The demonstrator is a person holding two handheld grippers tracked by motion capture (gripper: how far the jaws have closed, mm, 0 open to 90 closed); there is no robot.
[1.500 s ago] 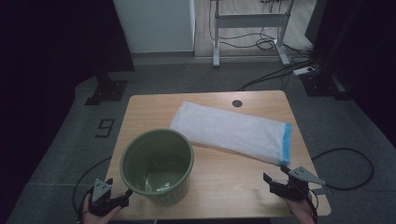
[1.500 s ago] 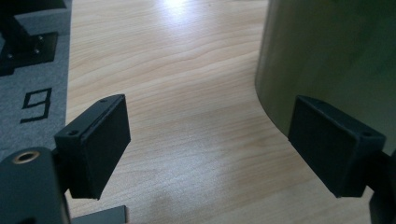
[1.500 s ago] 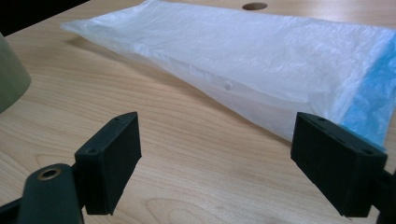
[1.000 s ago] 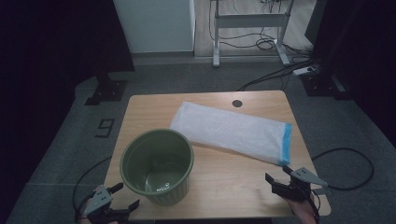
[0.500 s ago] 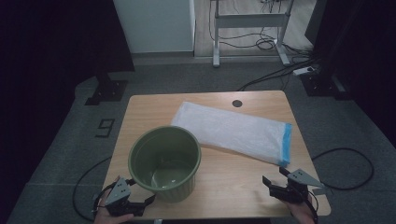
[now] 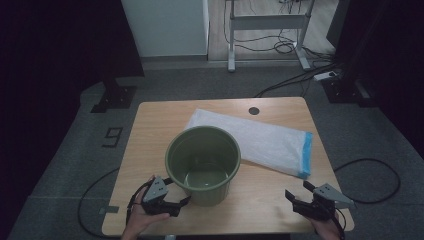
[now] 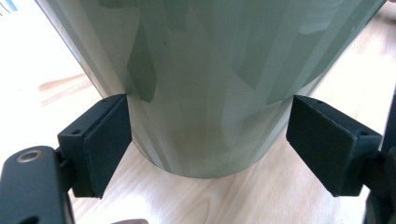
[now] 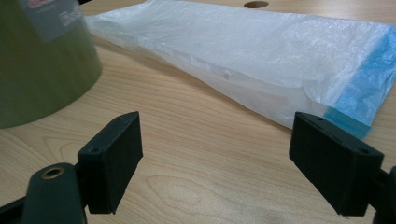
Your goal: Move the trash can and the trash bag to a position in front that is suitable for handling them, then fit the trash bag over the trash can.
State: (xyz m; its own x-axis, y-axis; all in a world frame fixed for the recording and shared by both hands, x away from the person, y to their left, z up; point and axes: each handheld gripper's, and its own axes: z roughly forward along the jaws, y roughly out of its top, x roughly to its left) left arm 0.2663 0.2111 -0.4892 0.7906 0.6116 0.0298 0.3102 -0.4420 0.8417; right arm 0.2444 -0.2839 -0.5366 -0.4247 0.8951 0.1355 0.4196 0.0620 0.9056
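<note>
A green plastic bucket (image 6: 210,192) stands upright and empty near the front middle of the wooden table (image 6: 150,130). My left gripper (image 6: 176,191) is open at its front left, low against the base. In the left gripper view the bucket (image 7: 205,93) sits between the two jaws, and the left pad (image 7: 100,144) touches its wall. A white plastic bag (image 6: 260,140) with a blue end lies flat behind and right of the bucket. My right gripper (image 6: 299,191) stands open near the front right edge, with the bag (image 8: 261,51) ahead and the bucket (image 8: 42,60) at its left.
A round cable hole (image 6: 254,110) sits at the table's far edge. Bare wood lies between the right gripper (image 8: 219,154) and the bag. Cables trail over the grey floor, and a desk frame (image 6: 265,30) stands behind the table.
The left gripper has come from the front left corner to the bucket's base, and the bucket has slid right toward the table's middle. The right gripper has barely moved.
</note>
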